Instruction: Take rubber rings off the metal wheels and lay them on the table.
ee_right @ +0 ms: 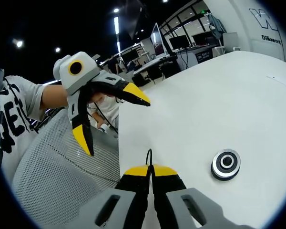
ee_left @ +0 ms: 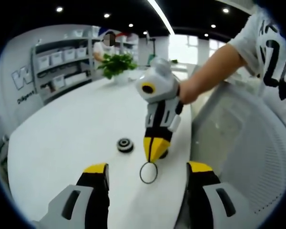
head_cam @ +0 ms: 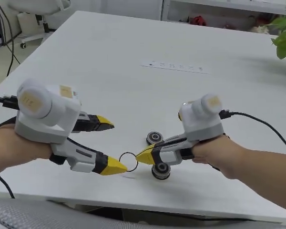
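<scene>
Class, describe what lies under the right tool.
A small round metal wheel on the white table, its far side covered by the right tool pinching a thin black rubber ring.

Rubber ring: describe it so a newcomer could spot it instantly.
On the white table, look near the front edge. The rubber ring is the thin black loop pinched in the yellow tips of the right hand-held gripper; unlike the two chunky metal wheels beside it, it is hollow.
</scene>
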A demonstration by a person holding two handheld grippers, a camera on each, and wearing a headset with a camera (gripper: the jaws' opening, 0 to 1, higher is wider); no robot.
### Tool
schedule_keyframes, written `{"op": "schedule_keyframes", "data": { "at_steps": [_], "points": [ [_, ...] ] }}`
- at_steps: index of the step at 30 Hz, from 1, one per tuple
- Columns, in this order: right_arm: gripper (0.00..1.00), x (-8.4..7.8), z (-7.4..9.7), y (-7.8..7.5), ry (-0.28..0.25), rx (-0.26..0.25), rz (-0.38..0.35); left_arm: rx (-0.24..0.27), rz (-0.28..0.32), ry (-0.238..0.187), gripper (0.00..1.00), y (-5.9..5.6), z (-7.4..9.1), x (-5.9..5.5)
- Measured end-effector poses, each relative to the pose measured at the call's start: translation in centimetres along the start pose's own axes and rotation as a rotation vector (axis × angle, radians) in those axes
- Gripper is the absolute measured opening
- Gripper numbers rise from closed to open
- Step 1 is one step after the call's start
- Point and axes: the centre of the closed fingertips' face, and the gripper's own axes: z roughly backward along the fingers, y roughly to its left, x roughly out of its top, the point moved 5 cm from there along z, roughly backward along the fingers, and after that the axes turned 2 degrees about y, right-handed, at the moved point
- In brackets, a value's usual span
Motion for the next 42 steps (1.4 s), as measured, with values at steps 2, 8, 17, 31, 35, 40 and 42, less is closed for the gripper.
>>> {"op": "schedule_keyframes", "data": {
  "at_steps": [2, 8, 17, 31, 35, 40, 42],
  "points": [
    [0.0, -0.4, -0.2, -0.2, 0.009, -0.016, 0.001, 0.003, 0.004, 0.002, 0.67, 0.0, 0.1, -0.2],
    [0.0, -1.0, -0.5, -0.5, 0.026, -0.039, 0.001, 0.003, 0.009, 0.011, 0.67, -0.1, 0.0, -0.5],
    [0.08, -0.9, -0.4, -0.8, 0.021, -0.068, 0.018, 0.005, 0.014, 0.018, 0.67, -0.1, -0.2, -0.7],
    [0.17, -0.2, 0.7, -0.2, -0.02, -0.067, 0.028, -0.006, 0.003, 0.031, 0.67, -0.4, -0.4, -0.3],
    [0.18, 0.1, 1.4, 0.0, -0.042, -0.07, 0.03, -0.009, -0.003, 0.03, 0.66, -0.3, -0.5, 0.2],
    [0.18, 0.4, 2.6, 0.2, -0.067, -0.075, 0.031, -0.018, -0.012, 0.025, 0.65, -0.3, -0.9, 1.0],
    [0.18, 0.4, 3.2, 0.0, -0.081, -0.081, 0.027, -0.021, -0.014, 0.025, 0.65, -0.2, -1.1, 1.2]
  ]
}}
